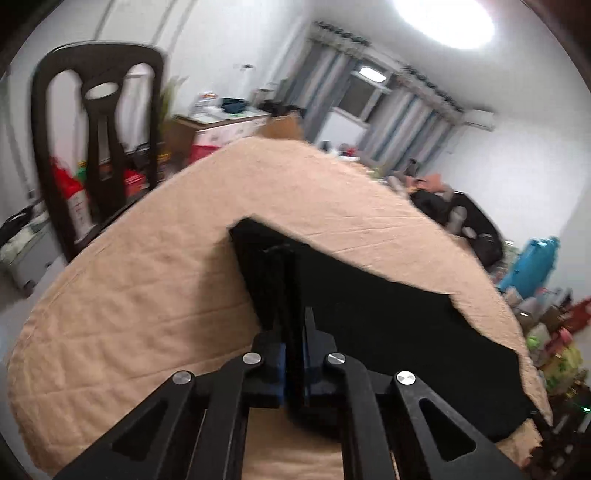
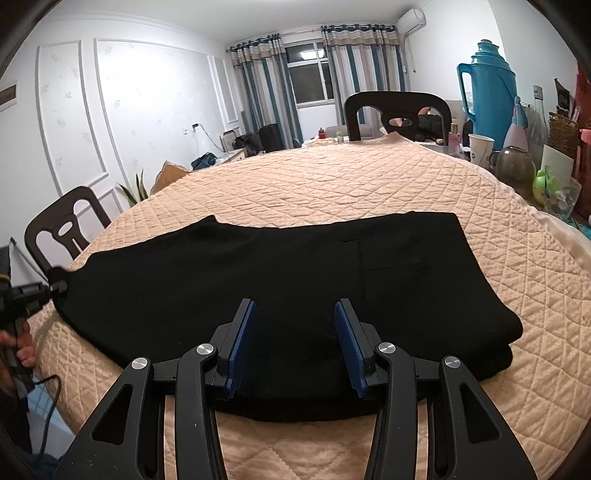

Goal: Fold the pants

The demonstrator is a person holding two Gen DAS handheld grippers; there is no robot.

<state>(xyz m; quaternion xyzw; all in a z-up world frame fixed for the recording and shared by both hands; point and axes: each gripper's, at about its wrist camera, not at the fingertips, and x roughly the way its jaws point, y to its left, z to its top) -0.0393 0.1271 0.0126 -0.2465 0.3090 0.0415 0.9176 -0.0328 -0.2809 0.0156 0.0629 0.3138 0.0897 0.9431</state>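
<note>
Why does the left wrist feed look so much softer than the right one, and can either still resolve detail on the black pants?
Left wrist view: motion-smeared, with the chair streaked and the ceiling light blown out; the pants read as a flat black patch. Right wrist view: sharp, evenly lit, quilt stitching crisp, pocket seams faint on the pants; strong fisheye bending at the edges.

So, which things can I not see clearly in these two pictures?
- Left wrist view: the left gripper pads, black against the black pants; the chair is motion-blurred.
- Right wrist view: the left gripper is small and cut off by the left edge.
- Right wrist view: the pants' underside, hidden by the cloth itself.
</note>
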